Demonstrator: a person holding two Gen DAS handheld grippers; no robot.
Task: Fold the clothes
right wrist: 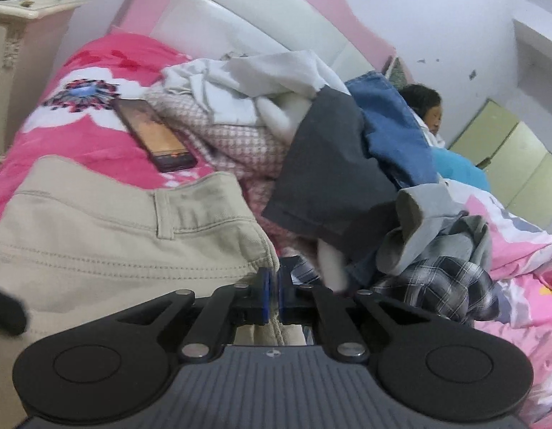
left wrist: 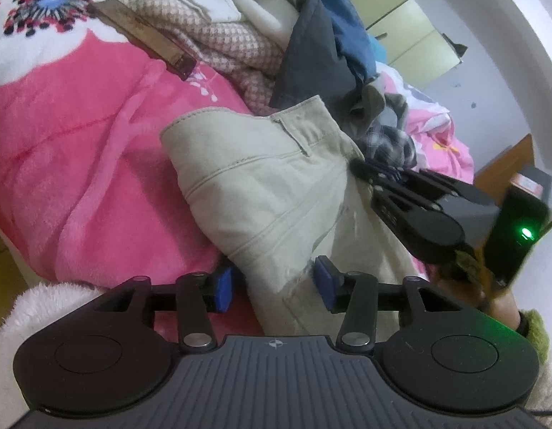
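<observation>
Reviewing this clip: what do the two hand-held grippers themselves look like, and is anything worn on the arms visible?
Both hand-held grippers, left and right, have black linkage arms with silver pivot pins, blue pads on the fingertips, and a ribbed grey body with a small crosshair mark. The right unit carries a green indicator light. Fluffy white and green sleeve cuffs show.

A bed with a pink-and-white headboard [right wrist: 218, 18] fills the room ahead of the fingers; a cream nightstand [right wrist: 22, 53] left, pale green cupboards [right wrist: 518, 164] right, white walls [right wrist: 436, 18].
</observation>
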